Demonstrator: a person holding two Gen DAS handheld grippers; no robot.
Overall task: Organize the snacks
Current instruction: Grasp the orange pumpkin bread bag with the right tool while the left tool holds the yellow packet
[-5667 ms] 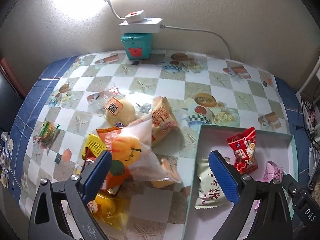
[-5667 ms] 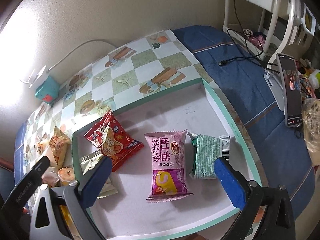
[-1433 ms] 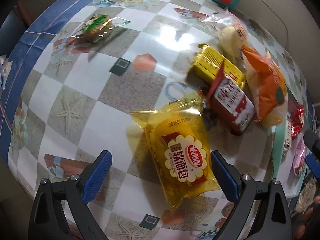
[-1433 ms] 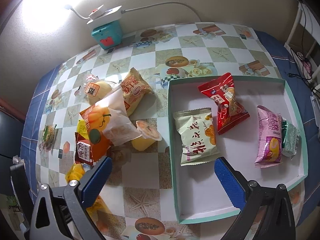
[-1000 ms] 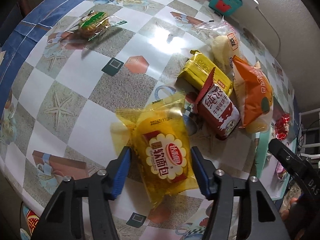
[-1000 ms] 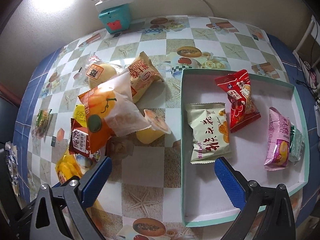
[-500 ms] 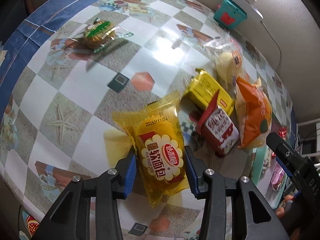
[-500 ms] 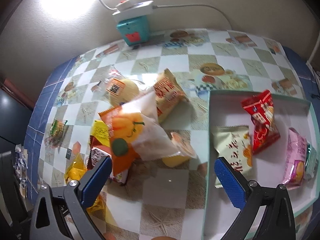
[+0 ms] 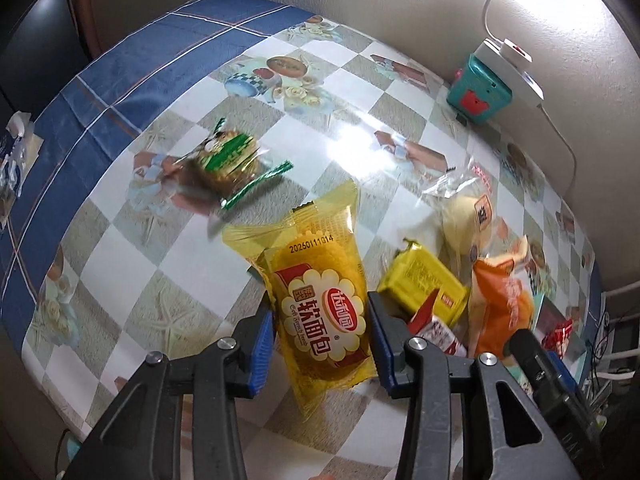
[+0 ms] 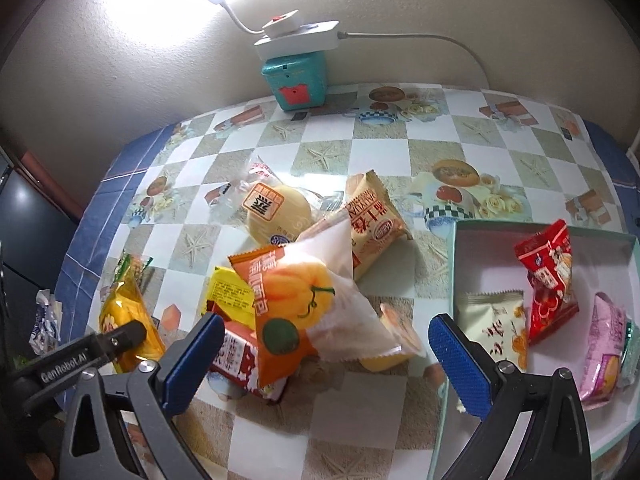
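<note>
My left gripper [image 9: 322,338] is shut on a yellow soft-bread packet [image 9: 320,300], which hangs off the checked tablecloth; the same packet [image 10: 128,320] shows at the left of the right wrist view. Beside it lies a heap of snacks: a yellow box [image 9: 424,288], a red-and-white packet [image 10: 240,360], an orange pumpkin bag [image 10: 296,304], a round bun [image 10: 276,212] and a tan packet [image 10: 372,224]. My right gripper [image 10: 324,360] hangs open above the heap's near side, holding nothing. The mint-rimmed white box [image 10: 454,264] at the right holds several packets.
A green-wrapped biscuit [image 9: 228,156] lies alone on the left of the table. A teal box with a power strip [image 10: 294,72] stands against the wall. A small cup snack [image 10: 392,340] sits between the heap and the box. Blue cloth borders the table's edges.
My left gripper closed on the yellow bread packet and lifted it off the table, carrying it toward the heap. The right gripper drifted left, away from the box, staying open.
</note>
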